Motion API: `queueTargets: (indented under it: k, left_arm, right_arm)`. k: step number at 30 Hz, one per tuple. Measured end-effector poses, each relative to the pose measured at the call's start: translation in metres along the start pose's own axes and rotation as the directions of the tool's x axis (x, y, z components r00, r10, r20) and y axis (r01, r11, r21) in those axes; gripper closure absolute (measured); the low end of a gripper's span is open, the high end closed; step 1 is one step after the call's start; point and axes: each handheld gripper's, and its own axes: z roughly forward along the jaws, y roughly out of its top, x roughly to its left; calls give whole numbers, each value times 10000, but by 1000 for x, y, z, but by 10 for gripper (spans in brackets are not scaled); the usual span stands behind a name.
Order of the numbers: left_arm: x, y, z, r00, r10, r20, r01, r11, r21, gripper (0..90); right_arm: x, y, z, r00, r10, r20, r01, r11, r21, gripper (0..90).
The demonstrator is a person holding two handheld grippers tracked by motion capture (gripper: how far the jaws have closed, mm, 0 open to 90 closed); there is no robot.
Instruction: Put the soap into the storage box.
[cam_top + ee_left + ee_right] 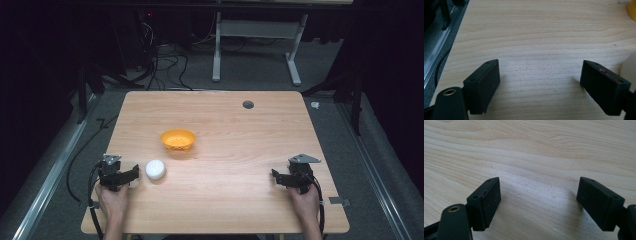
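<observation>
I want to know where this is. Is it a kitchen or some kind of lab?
Probably a lab or workshop, not a kitchen: a bare wooden table on grey carpet, cables tangled on the floor behind, and a metal-framed stand against dark walls.

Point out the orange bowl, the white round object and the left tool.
orange bowl (177, 140), high view, inner floor of the bowl.
white round object (155, 169), high view, its domed top.
left tool (134, 173), high view, midway between its open jaws.
</observation>
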Motion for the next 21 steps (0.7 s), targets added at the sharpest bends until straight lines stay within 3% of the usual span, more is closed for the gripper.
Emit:
queueTargets:
  k: [6, 21]
  left_arm:
    - [7, -2, -7, 9994, -340, 93, 342, 9991, -246, 163]
    - [1, -5, -29, 9977, -134, 662, 179, 9976, -673, 164]
  right_arm:
    - [0, 0, 0, 10000, -15, 15, 15, 10000, 1, 204]
    - [0, 0, 0, 10000, -36, 24, 36, 10000, 10, 203]
